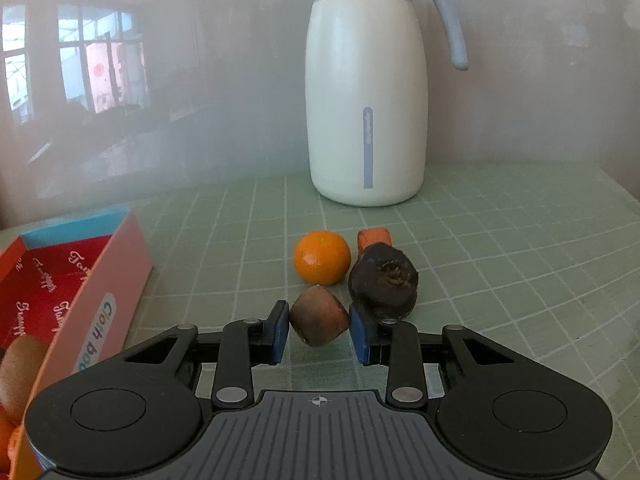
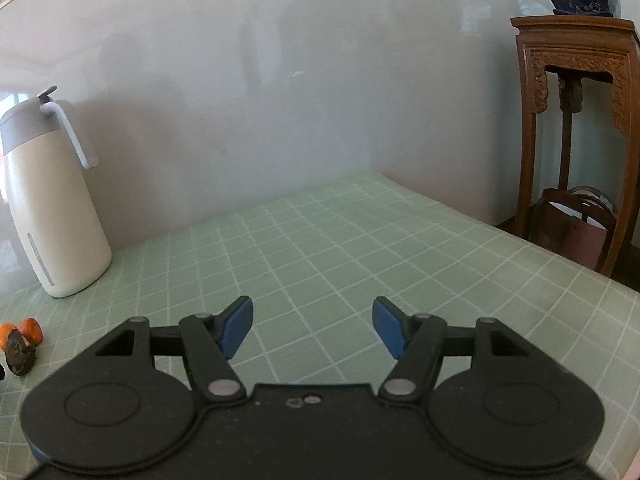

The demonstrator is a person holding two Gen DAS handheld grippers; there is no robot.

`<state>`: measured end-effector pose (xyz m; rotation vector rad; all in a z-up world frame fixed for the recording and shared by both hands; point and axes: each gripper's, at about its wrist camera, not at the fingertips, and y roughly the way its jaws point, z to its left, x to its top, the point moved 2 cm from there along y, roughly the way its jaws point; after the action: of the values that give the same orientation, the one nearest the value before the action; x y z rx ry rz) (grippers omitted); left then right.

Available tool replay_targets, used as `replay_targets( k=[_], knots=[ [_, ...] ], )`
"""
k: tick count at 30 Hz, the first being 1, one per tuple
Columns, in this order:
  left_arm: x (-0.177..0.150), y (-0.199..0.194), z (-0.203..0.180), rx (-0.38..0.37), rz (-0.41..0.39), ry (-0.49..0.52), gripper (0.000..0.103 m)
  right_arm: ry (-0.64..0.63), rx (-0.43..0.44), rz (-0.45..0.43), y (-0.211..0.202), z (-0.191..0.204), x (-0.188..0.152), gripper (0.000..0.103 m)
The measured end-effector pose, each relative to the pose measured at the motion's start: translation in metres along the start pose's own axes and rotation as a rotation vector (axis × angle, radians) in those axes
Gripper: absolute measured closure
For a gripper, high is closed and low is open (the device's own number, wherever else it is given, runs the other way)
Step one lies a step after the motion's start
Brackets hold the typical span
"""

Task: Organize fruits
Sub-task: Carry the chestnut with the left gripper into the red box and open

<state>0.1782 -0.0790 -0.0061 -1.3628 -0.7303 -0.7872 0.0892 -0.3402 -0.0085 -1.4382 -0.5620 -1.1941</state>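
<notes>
Green checked cloth (image 1: 500,240); jaws clamp a brownish-orange, tapered fruit (image 1: 319,316).

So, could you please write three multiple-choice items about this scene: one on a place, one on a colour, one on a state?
1. Where is the box in the left wrist view?
A. left of the fruits
B. behind the jug
C. right of the fruits

2. What colour is the tablecloth?
A. red
B. pale green with white lines
C. black

3. What is the left gripper doing?
A. hanging open over bare cloth
B. closed on the brownish fruit
C. holding the jug

Answers: 1 A, the box sits at the left edge; 2 B, a green grid shows; 3 B, both pads press the fruit.
</notes>
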Motion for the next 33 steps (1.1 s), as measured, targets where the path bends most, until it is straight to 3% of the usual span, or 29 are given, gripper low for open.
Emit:
replay_targets(
  k=[14,33],
  knots=[
    [0.004,-0.057,0.027,0.015,-0.096,-0.002,0.07,-0.025,0.044,0.022,-0.002,0.026,-0.005,0.037],
    [-0.018,-0.099,0.145,0.212,-0.12,-0.079,0.07,-0.066,0.16,0.045,-0.01,0.096,-0.015,0.037]
  ],
)
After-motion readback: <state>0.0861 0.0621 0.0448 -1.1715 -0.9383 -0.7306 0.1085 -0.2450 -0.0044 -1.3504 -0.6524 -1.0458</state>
